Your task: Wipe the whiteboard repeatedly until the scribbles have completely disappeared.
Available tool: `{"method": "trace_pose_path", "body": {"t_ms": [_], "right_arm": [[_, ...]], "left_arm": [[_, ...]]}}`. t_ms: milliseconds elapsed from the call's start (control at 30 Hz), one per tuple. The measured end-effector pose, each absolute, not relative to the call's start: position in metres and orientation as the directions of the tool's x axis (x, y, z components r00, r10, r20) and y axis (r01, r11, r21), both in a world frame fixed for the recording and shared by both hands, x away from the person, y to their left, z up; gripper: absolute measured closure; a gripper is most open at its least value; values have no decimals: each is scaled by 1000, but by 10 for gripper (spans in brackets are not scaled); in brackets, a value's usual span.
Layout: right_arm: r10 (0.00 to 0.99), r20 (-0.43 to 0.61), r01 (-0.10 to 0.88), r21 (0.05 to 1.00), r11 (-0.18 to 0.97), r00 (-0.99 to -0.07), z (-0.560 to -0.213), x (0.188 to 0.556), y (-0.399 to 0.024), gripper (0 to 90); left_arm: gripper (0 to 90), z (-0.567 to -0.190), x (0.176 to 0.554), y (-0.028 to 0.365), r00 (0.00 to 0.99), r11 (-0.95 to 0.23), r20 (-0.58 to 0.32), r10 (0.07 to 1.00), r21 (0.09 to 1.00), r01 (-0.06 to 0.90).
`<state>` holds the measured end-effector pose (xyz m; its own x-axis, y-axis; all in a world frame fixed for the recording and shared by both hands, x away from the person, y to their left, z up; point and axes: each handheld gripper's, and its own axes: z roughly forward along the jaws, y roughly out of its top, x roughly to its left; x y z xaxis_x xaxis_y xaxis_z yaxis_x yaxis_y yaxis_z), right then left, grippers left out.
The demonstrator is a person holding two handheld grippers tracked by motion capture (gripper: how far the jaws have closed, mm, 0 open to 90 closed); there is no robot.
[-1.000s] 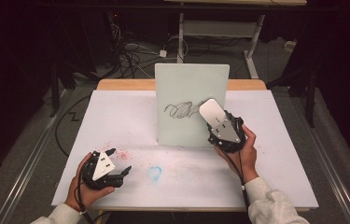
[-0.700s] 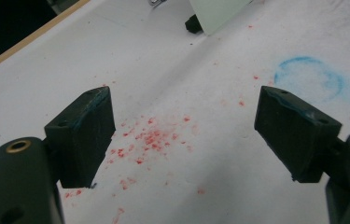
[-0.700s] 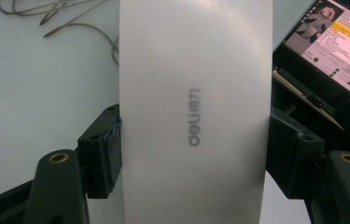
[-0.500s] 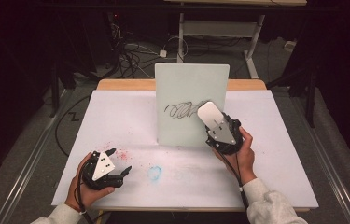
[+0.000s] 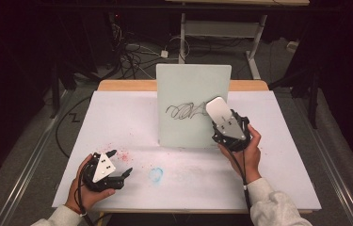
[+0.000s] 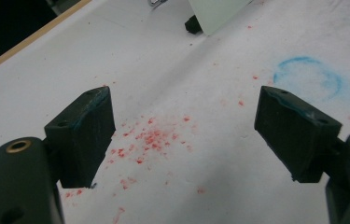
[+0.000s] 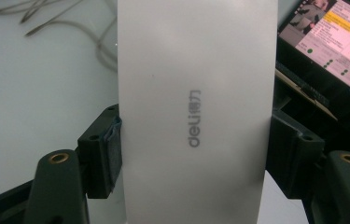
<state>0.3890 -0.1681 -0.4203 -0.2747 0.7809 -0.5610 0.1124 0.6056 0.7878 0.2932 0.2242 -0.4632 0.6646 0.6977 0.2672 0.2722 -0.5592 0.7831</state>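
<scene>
Right gripper (image 5: 221, 123) clamped on white eraser (image 7: 196, 107) at whiteboard (image 5: 190, 87) scribble's (image 5: 183, 111) 3 o'clock edge; left gripper (image 6: 184, 135) jaws apart, nothing between.

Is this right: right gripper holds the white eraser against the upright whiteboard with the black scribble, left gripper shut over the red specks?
Not quite: the left gripper is open, jaws wide apart over the red specks, as the left gripper view shows. The right gripper does hold the white eraser at the whiteboard scribble.
</scene>
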Motion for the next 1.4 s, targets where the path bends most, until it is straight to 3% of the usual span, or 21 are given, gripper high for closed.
{"method": "trace_pose_path", "body": {"t_ms": [200, 400, 833, 1400], "right_arm": [[698, -624, 94, 718, 690, -351, -447, 380, -143, 311], [688, -613, 99, 715, 692, -388, -445, 381, -143, 311], [821, -522, 125, 821, 557, -232, -404, 394, -175, 311], [684, -628, 69, 716, 695, -372, -449, 381, -86, 311]], "left_arm": [[192, -464, 294, 223, 668, -561, 264, 696, 781, 275], [193, -464, 294, 224, 667, -562, 266, 696, 780, 275], [192, -464, 294, 224, 665, -558, 263, 699, 782, 278], [193, -463, 293, 226, 666, -551, 259, 700, 789, 272]]}}
